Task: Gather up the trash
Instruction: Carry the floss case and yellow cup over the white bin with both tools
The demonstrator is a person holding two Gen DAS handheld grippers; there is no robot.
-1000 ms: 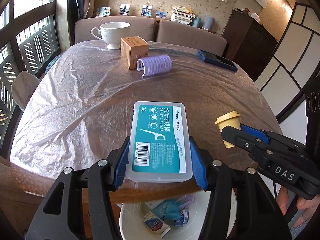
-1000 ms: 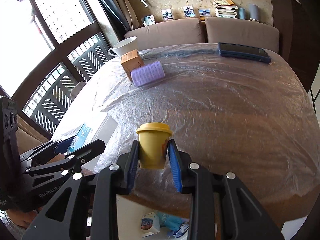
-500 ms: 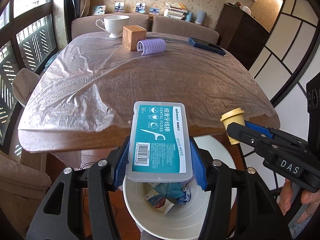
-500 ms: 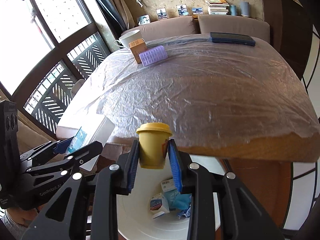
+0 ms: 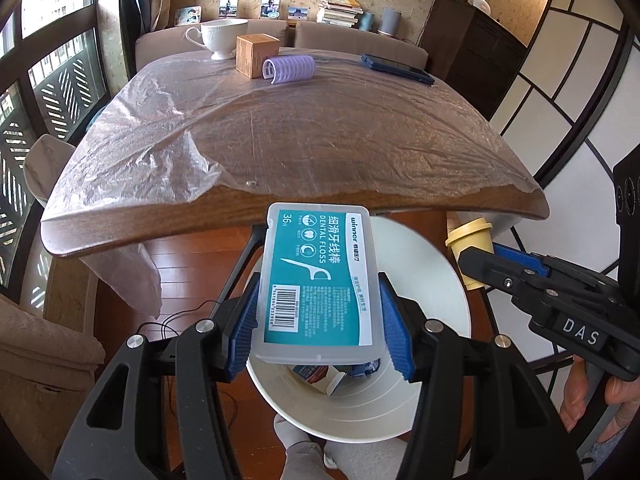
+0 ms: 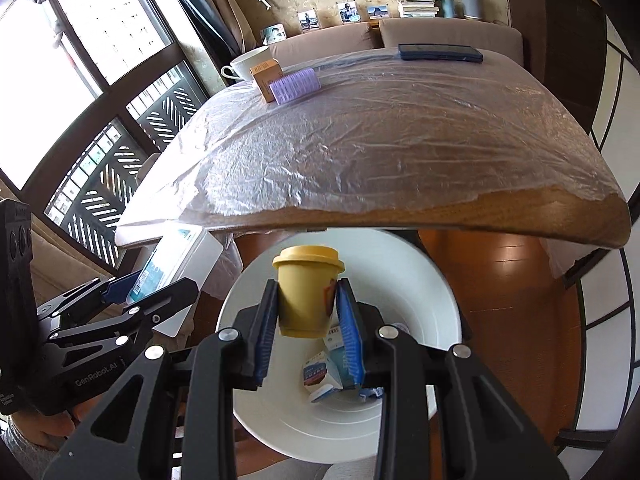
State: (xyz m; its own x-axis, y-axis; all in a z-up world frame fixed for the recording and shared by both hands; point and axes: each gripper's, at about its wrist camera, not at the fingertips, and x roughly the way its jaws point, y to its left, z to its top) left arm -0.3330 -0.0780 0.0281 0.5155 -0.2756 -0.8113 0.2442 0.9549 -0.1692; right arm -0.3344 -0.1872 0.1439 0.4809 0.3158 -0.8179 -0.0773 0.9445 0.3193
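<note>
while both hang above the white bin point(image 6: 436, 280), the left gripper point(image 5: 316, 320) clamps a floss box point(image 5: 318, 280) and the right gripper point(image 6: 308, 320) pinches a yellow cup point(image 6: 306, 292).

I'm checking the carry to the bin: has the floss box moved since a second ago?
Yes. The floss box, shut in the left gripper, has come back off the table edge and now hangs over the white bin.

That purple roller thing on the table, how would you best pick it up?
Grip the purple hair roller across its round middle, coming down from above. It lies on its side against the small brown box, so fingers closing over the curved sides should hold it, probably without crushing.
</note>
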